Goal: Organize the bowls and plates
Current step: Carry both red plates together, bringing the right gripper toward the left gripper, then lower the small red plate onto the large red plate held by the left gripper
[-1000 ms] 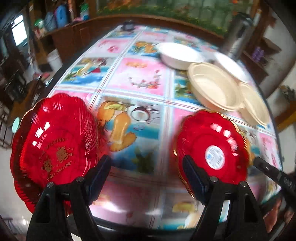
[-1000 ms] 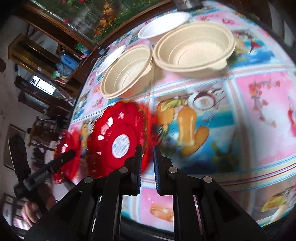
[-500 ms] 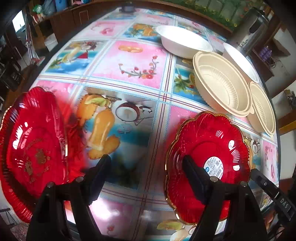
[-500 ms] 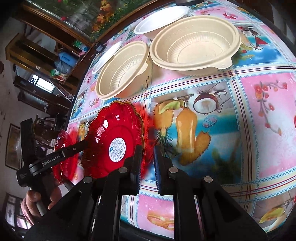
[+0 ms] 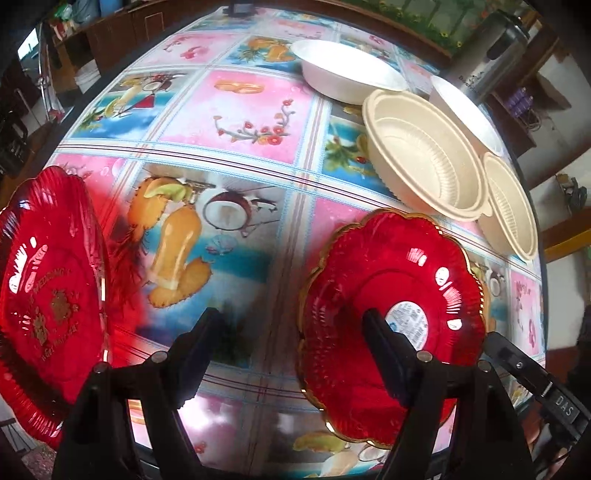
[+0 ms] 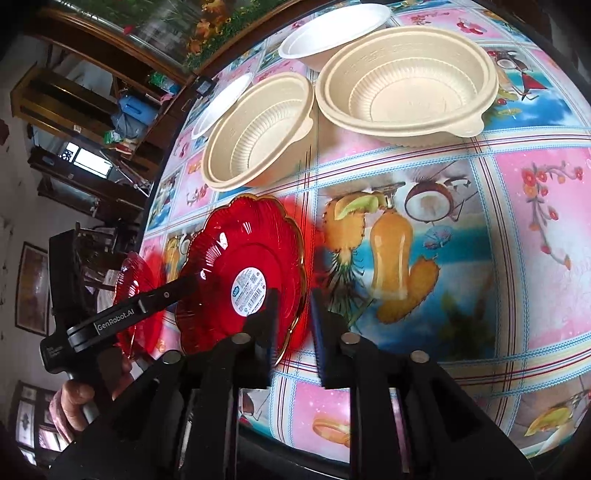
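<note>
A red plate with a gold rim and a white label [image 5: 399,306] [image 6: 243,280] stands tilted above the table. My right gripper [image 6: 293,325] is shut on its rim. A second red plate with gold lettering [image 5: 48,299] [image 6: 135,295] is at the left. My left gripper [image 5: 291,332] is open and empty between the two red plates; it shows in the right wrist view [image 6: 122,317]. A large beige bowl [image 5: 421,155] [image 6: 406,81] and a smaller beige bowl [image 5: 511,206] [image 6: 258,129] sit on the table.
A white bowl [image 5: 351,72] [image 6: 332,29] and a white plate [image 5: 465,110] [image 6: 221,103] lie at the far side. A steel flask [image 5: 491,51] stands behind them. The table [image 5: 236,110] has a colourful fruit-print cloth. Dark wooden furniture surrounds it.
The labelled red plate in my right gripper has moved toward the left gripper. The lettered red plate has slid toward the left edge of the left wrist view. The left jaws stayed open.
</note>
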